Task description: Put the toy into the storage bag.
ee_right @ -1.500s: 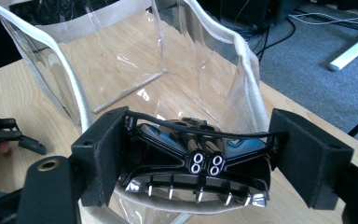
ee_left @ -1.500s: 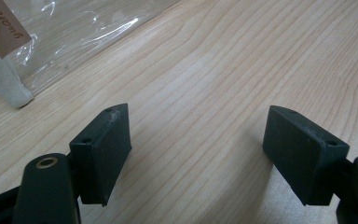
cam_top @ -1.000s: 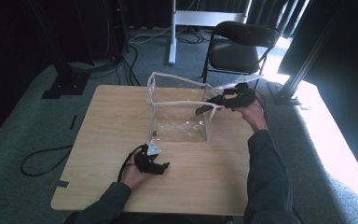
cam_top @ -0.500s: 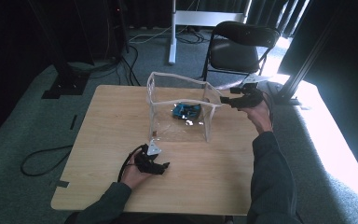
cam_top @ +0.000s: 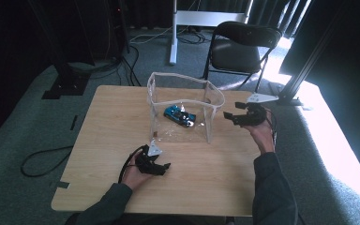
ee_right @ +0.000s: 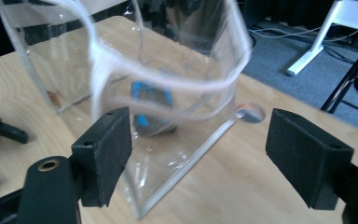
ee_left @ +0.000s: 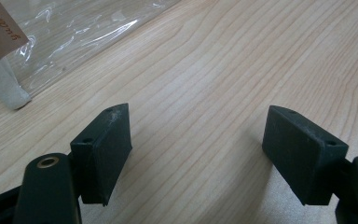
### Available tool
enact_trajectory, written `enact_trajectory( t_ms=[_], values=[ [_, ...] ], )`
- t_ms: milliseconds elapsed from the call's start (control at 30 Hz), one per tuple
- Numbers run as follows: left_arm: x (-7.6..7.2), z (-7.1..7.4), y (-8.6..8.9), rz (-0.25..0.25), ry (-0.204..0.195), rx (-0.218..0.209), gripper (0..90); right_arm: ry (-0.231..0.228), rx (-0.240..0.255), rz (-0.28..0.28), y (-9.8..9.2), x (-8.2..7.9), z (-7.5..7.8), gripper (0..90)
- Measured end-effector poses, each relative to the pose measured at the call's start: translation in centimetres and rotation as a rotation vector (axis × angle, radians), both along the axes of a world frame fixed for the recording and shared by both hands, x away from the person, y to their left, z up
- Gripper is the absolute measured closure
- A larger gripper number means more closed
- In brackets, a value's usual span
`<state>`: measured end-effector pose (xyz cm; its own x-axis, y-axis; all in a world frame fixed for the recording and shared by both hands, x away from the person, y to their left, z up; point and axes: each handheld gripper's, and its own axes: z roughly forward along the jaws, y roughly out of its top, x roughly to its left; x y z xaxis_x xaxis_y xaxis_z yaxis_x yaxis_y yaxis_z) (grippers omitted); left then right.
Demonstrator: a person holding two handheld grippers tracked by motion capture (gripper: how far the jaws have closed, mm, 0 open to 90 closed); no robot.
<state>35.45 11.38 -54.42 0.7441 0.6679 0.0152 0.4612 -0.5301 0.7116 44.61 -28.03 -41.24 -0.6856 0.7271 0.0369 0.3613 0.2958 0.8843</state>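
A clear plastic bag with white trim stands open on the wooden table. A blue toy car lies on the bag's floor. My right gripper hovers just right of the bag, pointing at it. Its jaws have just been opening a little and hold nothing. In the right gripper view the bag and the blurred car sit ahead of my right gripper. My left gripper rests open on the table in front of the bag. In the left gripper view, the left gripper has bare wood between its jaws and the bag's corner up left.
A black folding chair and a white stand are beyond the table's far edge. Cables lie on the carpet at the left. A round cable hole is in the tabletop behind the bag.
My right gripper has drawn back from over the bag's right rim to the right and down. The blue car, unseen in the bag a second ago, now lies inside. The left gripper stayed put.
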Motion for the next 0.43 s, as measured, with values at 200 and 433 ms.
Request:
enact_trajectory(
  t_ms=[200, 433],
  values=[
    [0.0, 0.0, 0.0, 0.002, -0.002, -0.004, 24.3, 0.017, 0.082, -0.04, -0.2, -2.4, -2.8, 22.3],
    [0.0, 0.0, 0.0, 0.003, -0.002, -0.004, 24.2, 0.052, 0.085, -0.086, -0.5, -4.9, -5.7, 22.4]
  ],
)
